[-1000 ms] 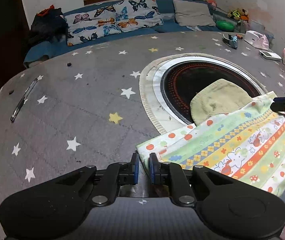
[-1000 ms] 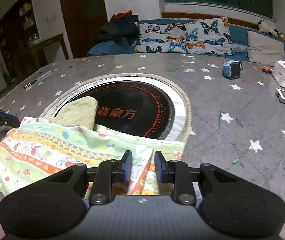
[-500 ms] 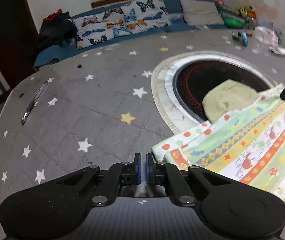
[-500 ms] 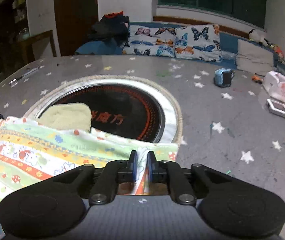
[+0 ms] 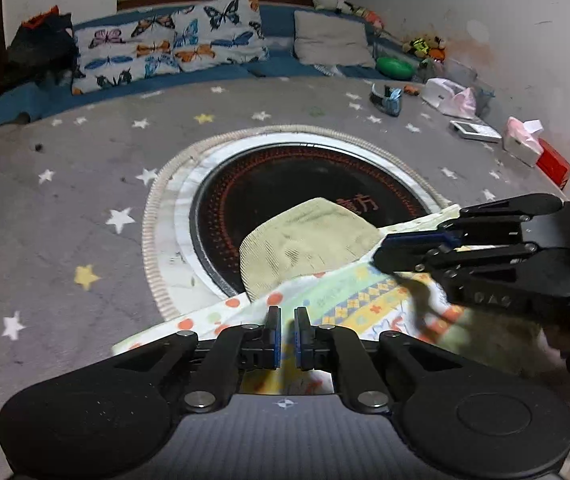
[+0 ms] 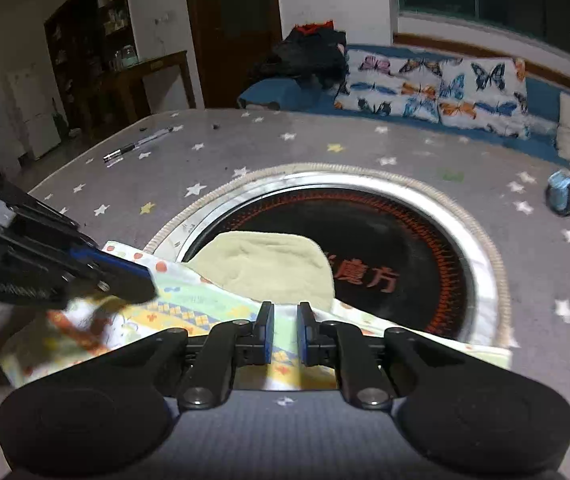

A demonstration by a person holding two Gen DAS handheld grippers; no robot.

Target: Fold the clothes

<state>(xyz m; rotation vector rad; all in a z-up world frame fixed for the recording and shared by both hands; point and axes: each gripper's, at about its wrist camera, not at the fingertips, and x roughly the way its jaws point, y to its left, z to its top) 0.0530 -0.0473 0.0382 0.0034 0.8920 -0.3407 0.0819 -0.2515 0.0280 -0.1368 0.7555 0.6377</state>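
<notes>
Patterned cloth (image 5: 349, 292) edge lies between left gripper (image 5: 287, 330) jaws, slightly parted.

The soft printed cotton cloth (image 5: 349, 292) with coloured stripes lies beside a ribbed pale-yellow knit cloth (image 5: 305, 244); grey star-patterned fabric (image 5: 85, 184) covers the bench; the round black glass hob (image 6: 397, 240) looks glossy.

Both wrist views — low, close (facing inward) — share the patterned cloth (image 5: 349, 292).
</notes>
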